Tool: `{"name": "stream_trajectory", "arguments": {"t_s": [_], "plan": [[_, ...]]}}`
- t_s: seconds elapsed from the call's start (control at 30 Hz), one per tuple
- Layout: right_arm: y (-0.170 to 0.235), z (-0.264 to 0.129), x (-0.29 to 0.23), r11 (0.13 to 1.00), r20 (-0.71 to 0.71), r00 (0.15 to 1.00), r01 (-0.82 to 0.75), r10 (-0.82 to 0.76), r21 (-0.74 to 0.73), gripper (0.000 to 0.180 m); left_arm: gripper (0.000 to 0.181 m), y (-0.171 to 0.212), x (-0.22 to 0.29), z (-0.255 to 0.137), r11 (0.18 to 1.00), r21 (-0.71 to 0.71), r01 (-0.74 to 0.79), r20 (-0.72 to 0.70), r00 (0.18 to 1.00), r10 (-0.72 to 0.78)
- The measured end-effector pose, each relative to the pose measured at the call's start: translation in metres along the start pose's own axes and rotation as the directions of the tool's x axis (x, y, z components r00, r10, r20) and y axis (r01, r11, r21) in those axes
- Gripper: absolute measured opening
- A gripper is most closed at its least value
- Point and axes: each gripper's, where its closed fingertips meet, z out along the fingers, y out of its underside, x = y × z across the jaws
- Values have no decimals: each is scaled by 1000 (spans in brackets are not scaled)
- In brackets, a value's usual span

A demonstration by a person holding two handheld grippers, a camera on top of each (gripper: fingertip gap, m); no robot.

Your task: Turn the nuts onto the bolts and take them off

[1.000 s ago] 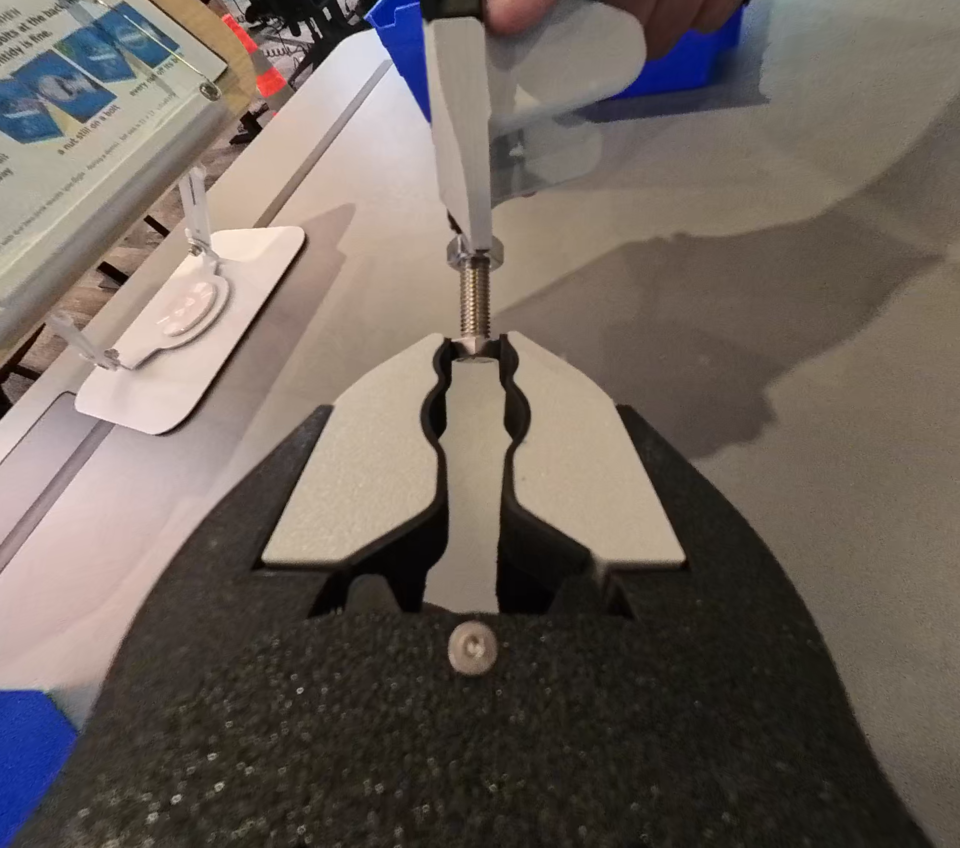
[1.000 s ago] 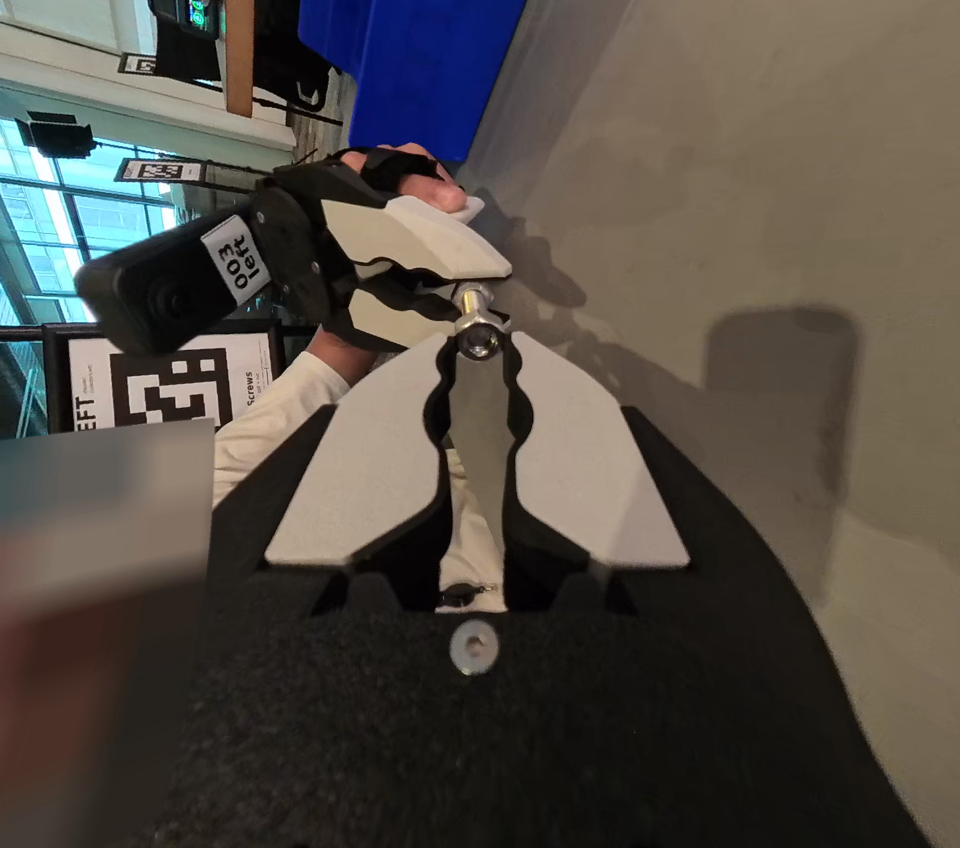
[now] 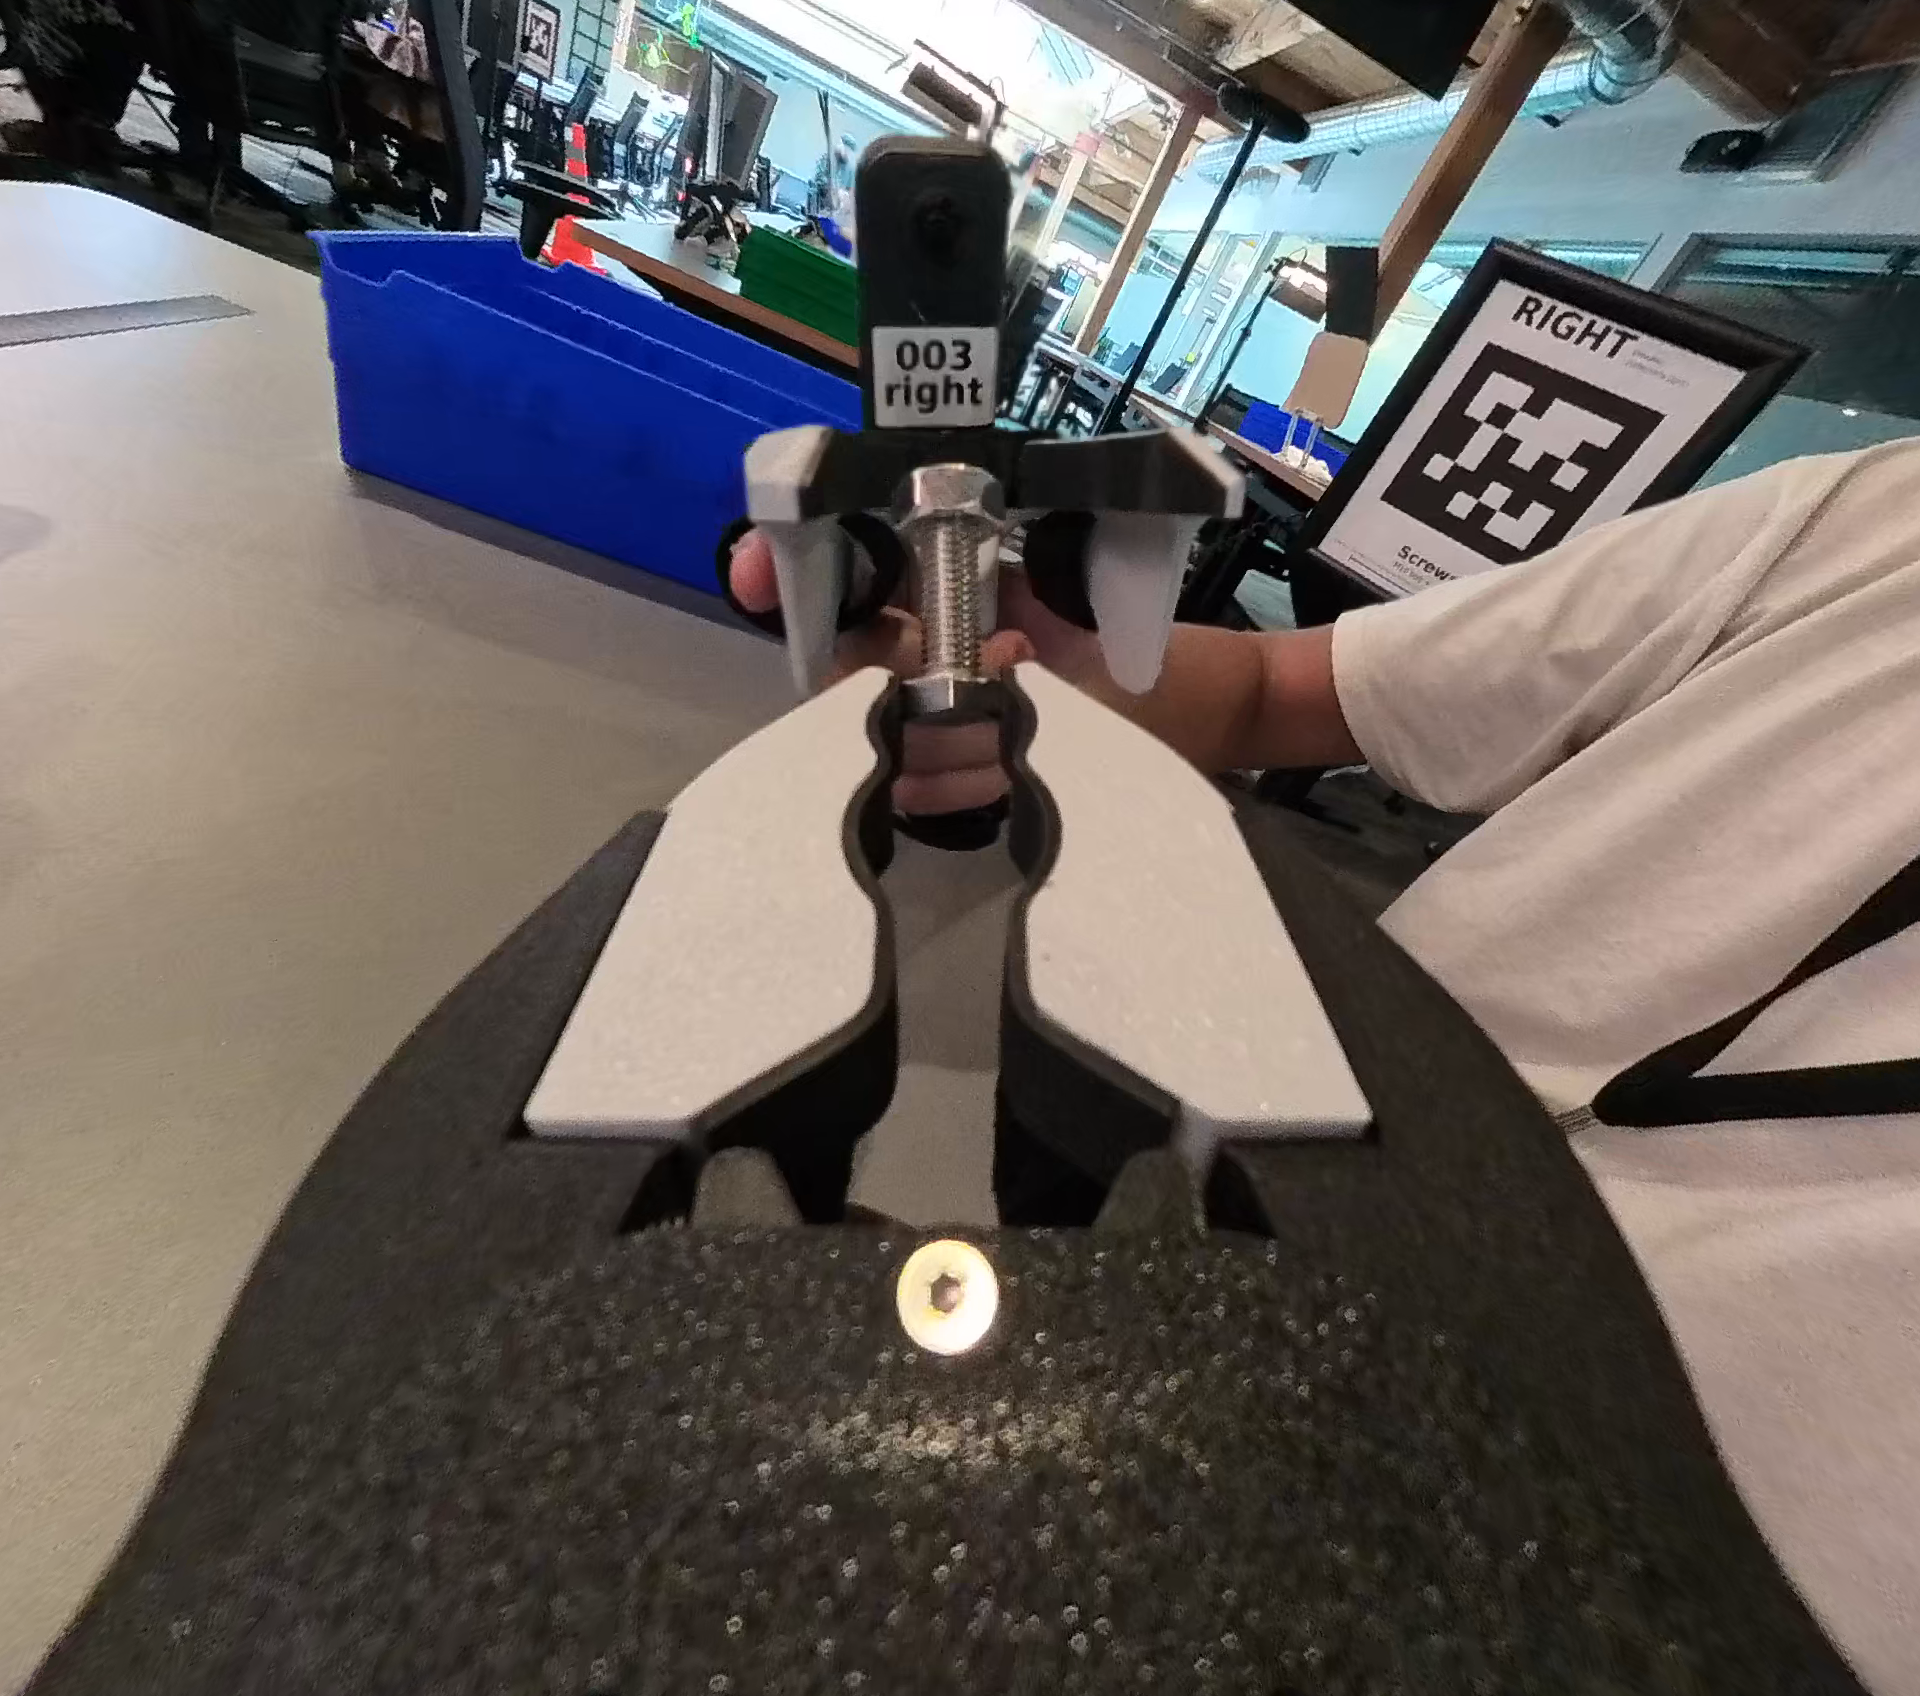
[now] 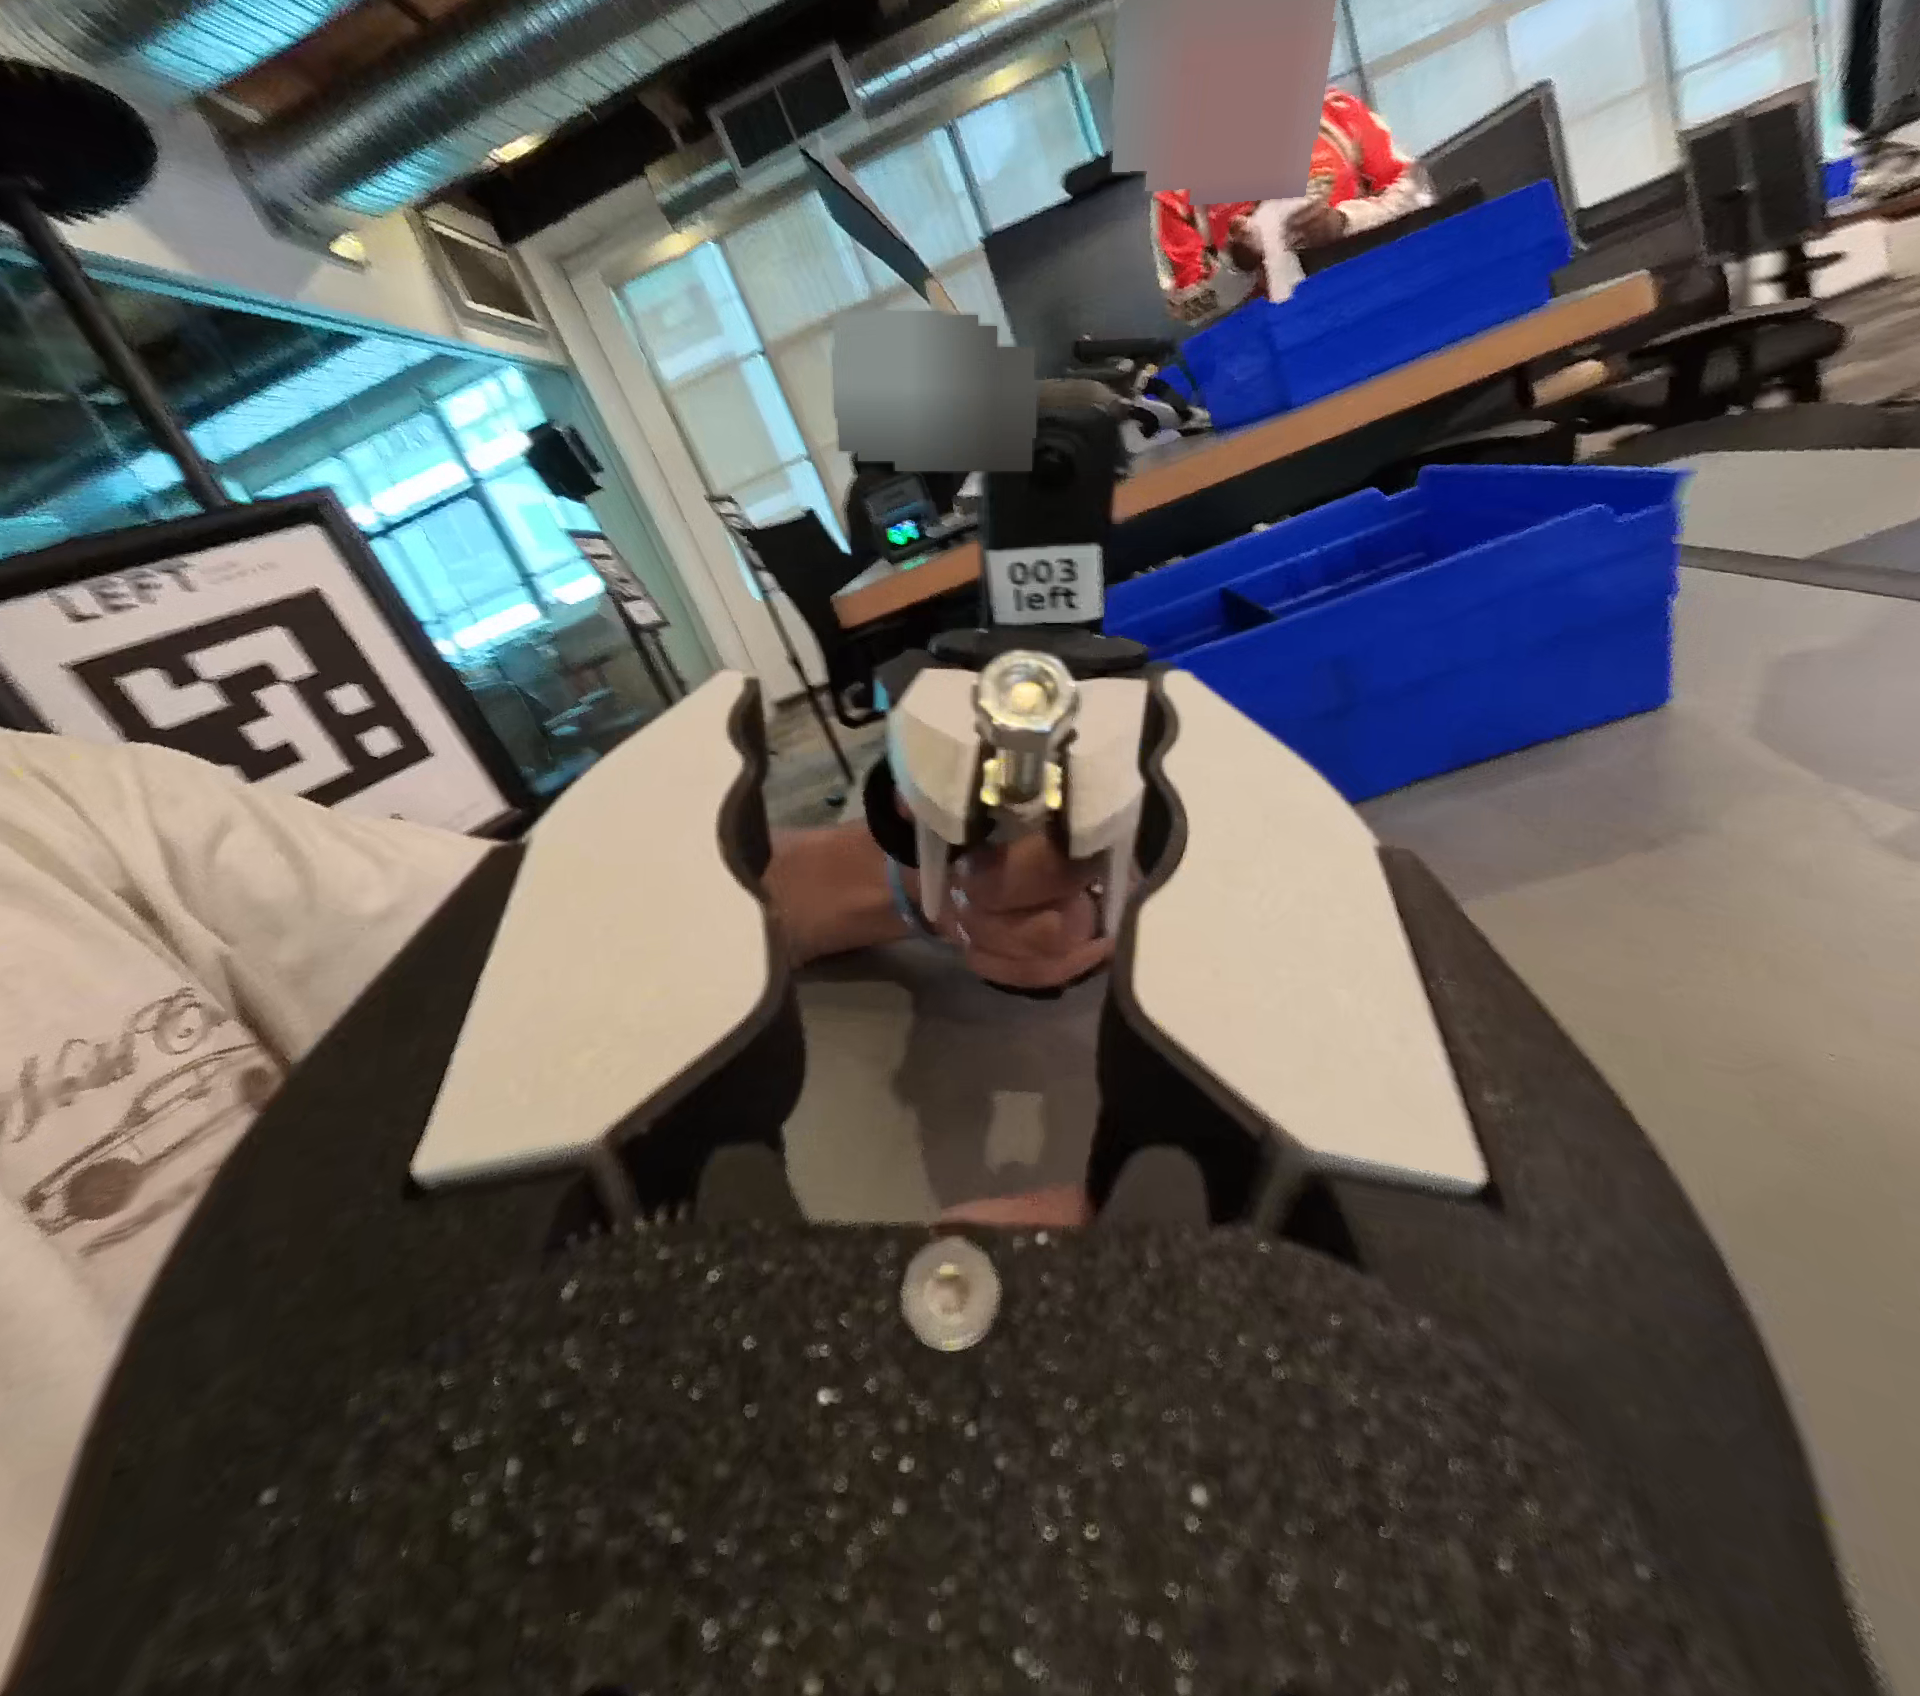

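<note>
My left gripper (image 3: 948,690) has its jaws clenched on the lower hexagonal end of the bolt (image 3: 948,597), which stands upright out of the tips with its thread bare. At the top of the thread sits another hexagonal piece, the nut (image 3: 948,501) as far as I can tell, though which end is head and which is nut is not clear.

From the right wrist camera my right gripper (image 4: 956,742) has its jaws spread wide, with nothing between them; the bolt (image 4: 1023,753) points almost end-on at this camera, pinched in the far gripper's tips, and sits in the gap without touching my right fingers (image 4: 665,857).

In the left wrist view the right gripper (image 3: 966,628) faces me just behind the bolt, its fingers apart on either side of the thread, held by a hand (image 3: 1039,638) in a dark fingerless glove.

Beyond that lies the grey tabletop (image 3: 260,711), with a blue bin (image 3: 561,389) standing on it behind the grippers. A framed marker sign (image 3: 1527,441) stands off to the right, and a white sleeve (image 3: 1610,638) fills that edge.
</note>
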Motion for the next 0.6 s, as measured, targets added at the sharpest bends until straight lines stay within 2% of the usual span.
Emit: {"name": "stream_trajectory", "arguments": {"t_s": [0.07, 0.3, 0.6], "plan": [[-3, -2, -8, 1000, 45, 999, -6, 5, 24, 65, 17, -1, 0, 0, 1000, 1, 0, 4, 1000, 0], [8, -4, -9, 1000, 36, 999, -12, 13, -20, 67, 17, -7, -6, -7, 1000, 25, 8, 30, 1000, -9], [-1, 5, -12, 999, 64, 997, -40, 39, 29, 71, 17, -3, -1, 0, 1000, -10, -23, 28, 999, 23]]}}
